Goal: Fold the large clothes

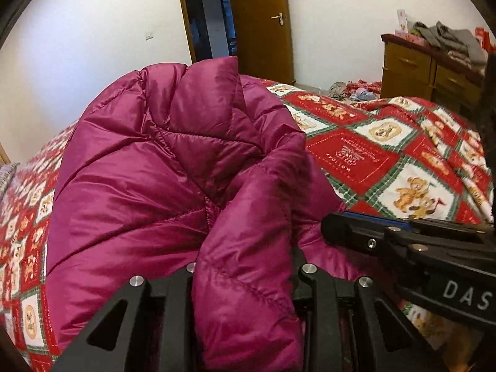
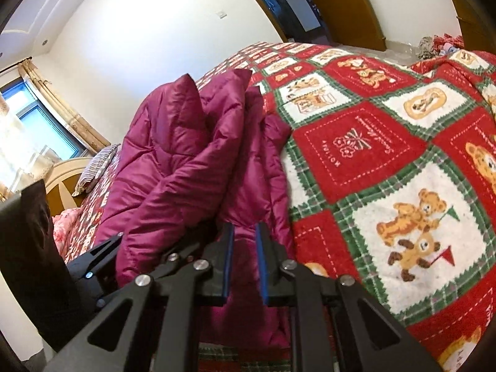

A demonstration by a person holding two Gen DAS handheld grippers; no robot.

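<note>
Left claw [image 1: 245, 266] clamping a thick puffy fold of the magenta down jacket [image 1: 161, 161], right claw [image 2: 243, 241] nearly closed and pinching a thinner edge of it. Risking that slick fabric sliding out of either pinch, or the trapped air springing the fold back open. Lying heaped on the teddy-bear bedspread [image 2: 387, 161], long axis running away toward the far wall.

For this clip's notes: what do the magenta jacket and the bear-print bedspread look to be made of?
Magenta jacket: looks like a thin, glossy synthetic shell, probably nylon or polyester, over puffy fill; it shows sheen, quilted seams and soft bulges. Bear-print bedspread: looks like matte, napped woven or terry-like cloth; its surface is fuzzy and without shine. The exact fibre cannot be told.
</note>
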